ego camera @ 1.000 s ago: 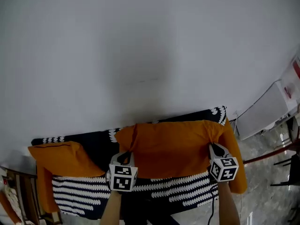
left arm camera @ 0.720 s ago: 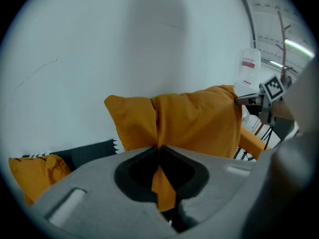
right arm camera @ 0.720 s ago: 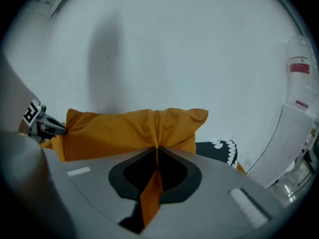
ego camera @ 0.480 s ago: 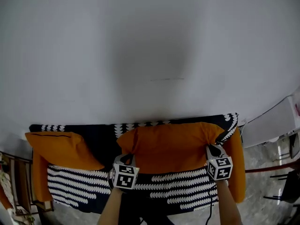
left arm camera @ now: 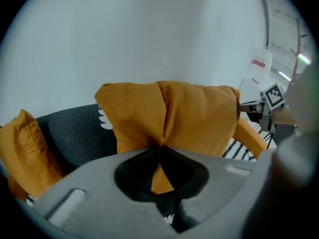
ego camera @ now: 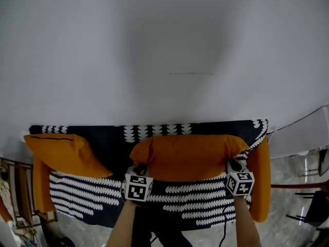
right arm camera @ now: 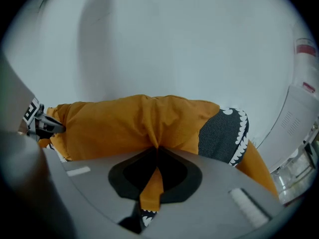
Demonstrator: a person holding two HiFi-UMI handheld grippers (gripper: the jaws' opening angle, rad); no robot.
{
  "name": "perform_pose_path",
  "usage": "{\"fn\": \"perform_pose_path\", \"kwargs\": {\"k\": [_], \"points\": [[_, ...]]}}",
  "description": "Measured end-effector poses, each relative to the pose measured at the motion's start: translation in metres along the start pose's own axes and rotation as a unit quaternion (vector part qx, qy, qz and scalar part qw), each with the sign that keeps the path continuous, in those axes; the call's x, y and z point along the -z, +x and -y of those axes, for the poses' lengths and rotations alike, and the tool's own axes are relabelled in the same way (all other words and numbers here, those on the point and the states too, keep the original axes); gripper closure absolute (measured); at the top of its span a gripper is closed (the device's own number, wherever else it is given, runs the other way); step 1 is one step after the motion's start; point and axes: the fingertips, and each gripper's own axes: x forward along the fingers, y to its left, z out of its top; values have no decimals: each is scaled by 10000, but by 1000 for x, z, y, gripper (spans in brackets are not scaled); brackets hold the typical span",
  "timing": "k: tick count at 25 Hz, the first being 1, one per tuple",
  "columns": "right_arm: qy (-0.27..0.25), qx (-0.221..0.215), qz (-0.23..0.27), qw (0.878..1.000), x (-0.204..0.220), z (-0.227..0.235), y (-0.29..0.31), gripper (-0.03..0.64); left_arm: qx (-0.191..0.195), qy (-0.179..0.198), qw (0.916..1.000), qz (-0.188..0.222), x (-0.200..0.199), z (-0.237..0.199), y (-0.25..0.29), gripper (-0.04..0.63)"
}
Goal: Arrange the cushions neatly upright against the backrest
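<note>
cushion (ego camera: pixel 187 156) pinched in left tongs (left arm camera: pixel 160 149), right tongs (right arm camera: pixel 155 151), hiding backrest (ego camera: pixel 105 140) middle.

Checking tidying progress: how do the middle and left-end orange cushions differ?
The middle cushion is gripped at its near corners by the left gripper and right gripper; the left cushion is untouched. The middle cushion lies broadside along the backrest; the left cushion slants in the corner. Both are orange.

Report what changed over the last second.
Both the left gripper and right gripper, shut on the middle cushion at its lower corners, brought it down; more of the backrest now shows above it. The grips held, and the left cushion stayed put.
</note>
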Motion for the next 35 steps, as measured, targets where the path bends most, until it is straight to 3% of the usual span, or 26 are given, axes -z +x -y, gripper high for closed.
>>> {"fn": "perform_pose_path", "kwargs": {"k": [7,10,13,18,22,26,28,31,35], "points": [[-46,166,-50,9998,0,2,-6,570,-248,123,9995,142,-3,-5,-4,527],[21,296,43,9996,-7,5,-16,503,-390,-98,9988,262,-7,-12,-16,434],[213,286,344,9988,-20,1,-34,359,-385,-378,9977,405,-13,-17,-36,343],[297,345,876,9951,-50,-20,-82,327,-464,-316,9940,935,-37,-19,-85,299],[176,440,1349,9897,-84,-48,-127,338,-514,-214,9875,1476,-67,-18,-137,299],[3,464,1753,9834,-117,-85,-174,415,-449,-271,9770,2065,-95,-13,-198,302],[-46,449,2024,9783,-135,-109,-200,509,-348,-336,9683,2449,-111,-7,-235,316],[-165,369,2467,9683,-164,-148,-238,593,-271,-275,9508,3075,-132,1,-296,413],[-291,244,2975,9540,-195,-196,-285,607,-409,5,9293,3671,-150,6,-368,499]]}}
